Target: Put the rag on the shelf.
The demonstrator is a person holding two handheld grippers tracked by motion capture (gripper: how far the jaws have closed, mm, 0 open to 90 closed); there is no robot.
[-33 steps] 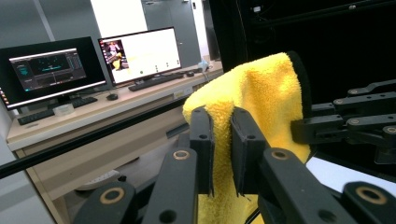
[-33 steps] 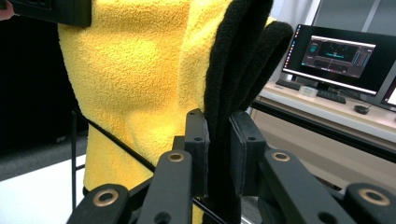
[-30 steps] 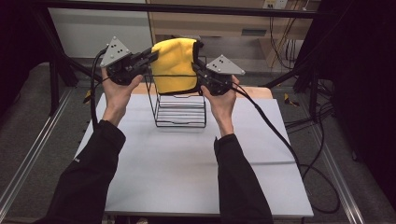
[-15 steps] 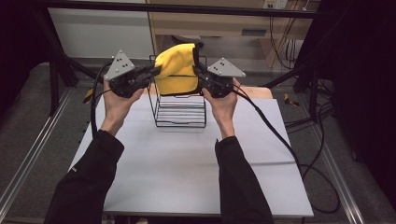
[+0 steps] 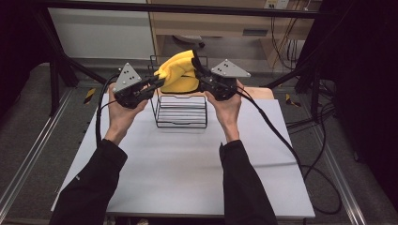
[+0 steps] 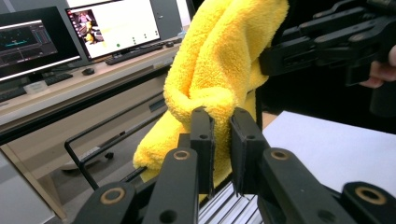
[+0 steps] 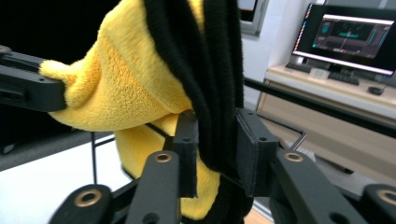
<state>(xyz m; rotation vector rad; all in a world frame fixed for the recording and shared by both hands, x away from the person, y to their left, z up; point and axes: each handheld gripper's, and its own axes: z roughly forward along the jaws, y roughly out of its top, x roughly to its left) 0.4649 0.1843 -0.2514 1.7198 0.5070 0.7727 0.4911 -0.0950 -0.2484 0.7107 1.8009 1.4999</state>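
white table (image 5: 187, 178) on a grey floor (image 5: 28, 140), black frame rails around it. beyond, a pale wooden desk (image 6: 70, 88) with lit monitors (image 6: 114, 25) and a keyboard (image 6: 135, 51). room dim at the edges.

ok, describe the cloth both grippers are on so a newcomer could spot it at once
Start at the white table; near its far edge stands a black wire rack. The yellow cloth hangs bunched above the rack, between the left gripper and the right gripper. It is the one bright, fluffy thing there, yellow with a black border, among black metal and grey surfaces.
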